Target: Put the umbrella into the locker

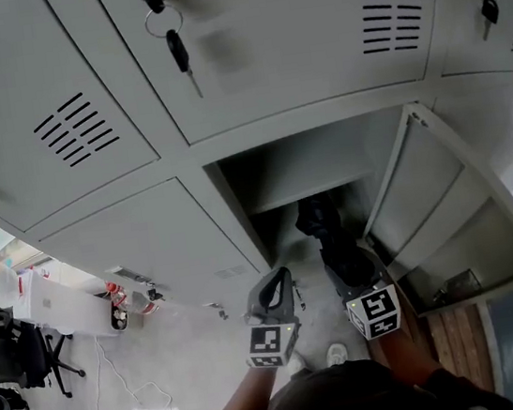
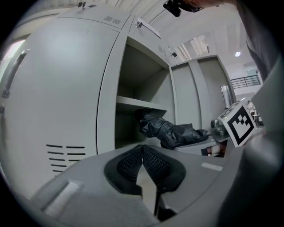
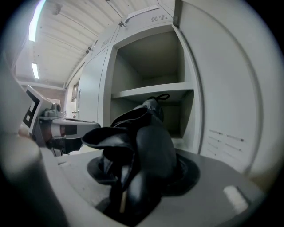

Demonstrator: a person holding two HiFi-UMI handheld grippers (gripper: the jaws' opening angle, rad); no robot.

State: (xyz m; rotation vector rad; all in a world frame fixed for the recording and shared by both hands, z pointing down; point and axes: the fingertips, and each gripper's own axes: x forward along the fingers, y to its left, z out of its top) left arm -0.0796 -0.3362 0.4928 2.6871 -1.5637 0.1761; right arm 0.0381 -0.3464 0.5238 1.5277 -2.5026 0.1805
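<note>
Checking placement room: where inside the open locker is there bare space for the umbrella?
Bare: above the grey metal shelf, between the locker's side walls, and the lower bay left of the black folded umbrella. Crowded: the lower bay's right side, where the umbrella enters beside the open grey door.

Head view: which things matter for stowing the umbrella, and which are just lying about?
In the job: umbrella; right gripper, shut on it; open locker compartment; its door.

Lying about: key hanging in the upper door; office chair; floor cable. The left gripper is shut, empty.
</note>
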